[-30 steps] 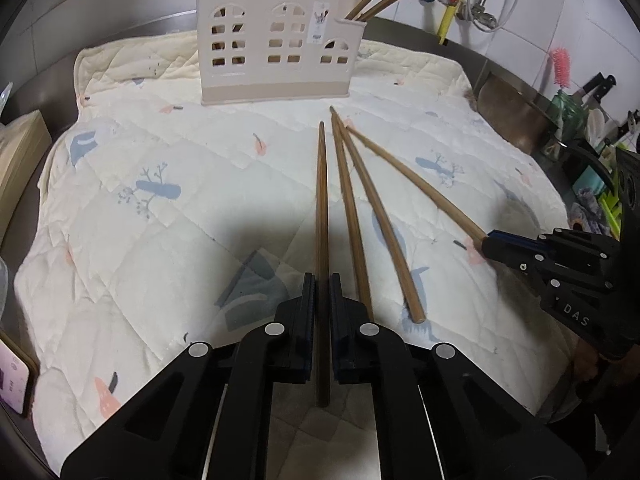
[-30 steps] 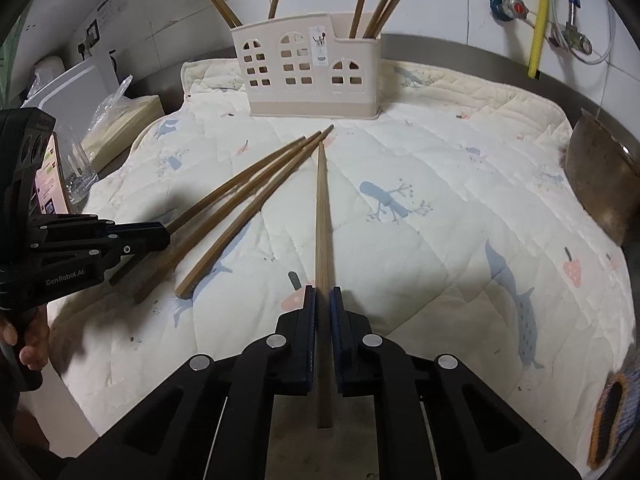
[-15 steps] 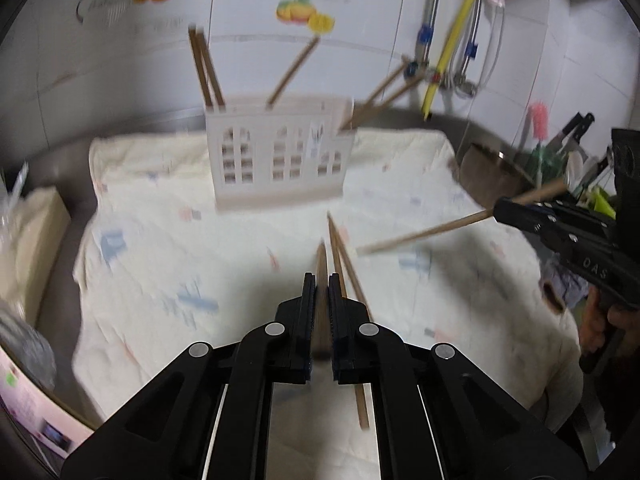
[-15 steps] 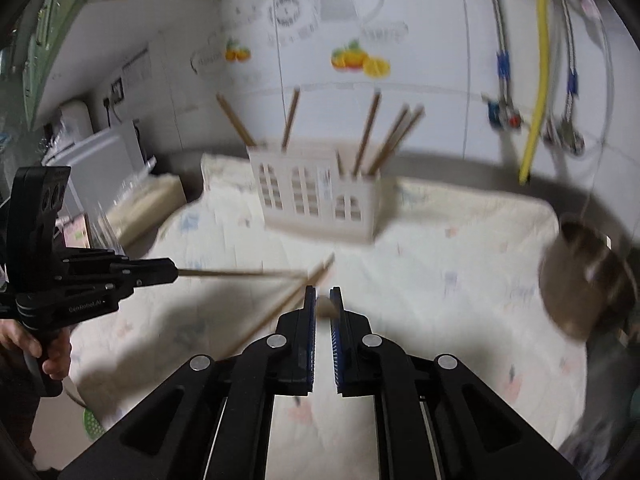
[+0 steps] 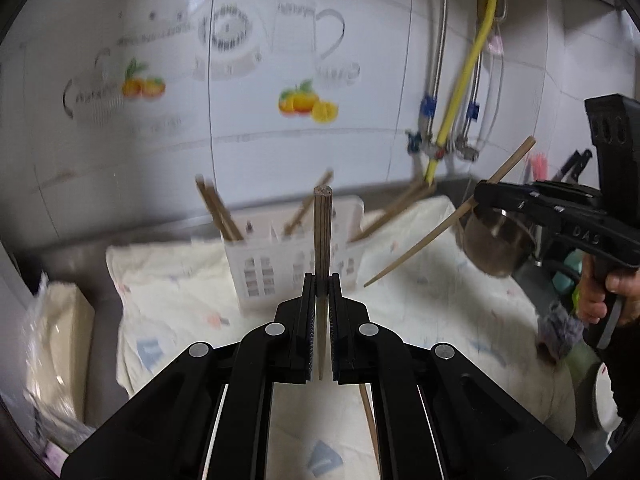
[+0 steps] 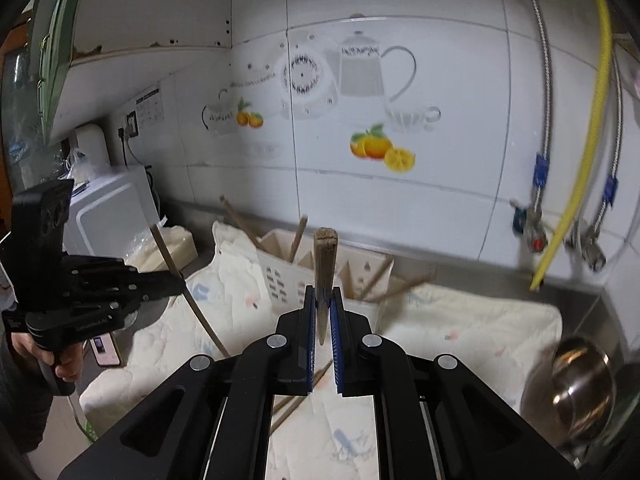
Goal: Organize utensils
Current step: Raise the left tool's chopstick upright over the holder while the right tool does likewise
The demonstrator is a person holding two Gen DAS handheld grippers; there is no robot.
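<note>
Above the quilt (image 5: 440, 304), your left claw (image 5: 320, 280) and right claw (image 6: 323, 294) each pinch a chopstick (image 5: 322, 232). Next, tip each point-down into the holder (image 5: 288, 264) near the back edge.

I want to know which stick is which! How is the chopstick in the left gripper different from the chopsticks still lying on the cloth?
The held chopstick is up in the air; the loose chopsticks lie flat on the cloth.
The held chopstick is pinched in the left gripper; nothing grips the loose chopsticks.
The held chopstick points towards the holder; the loose chopsticks lie slanted across the cloth.
Both are plain brown wood.
</note>
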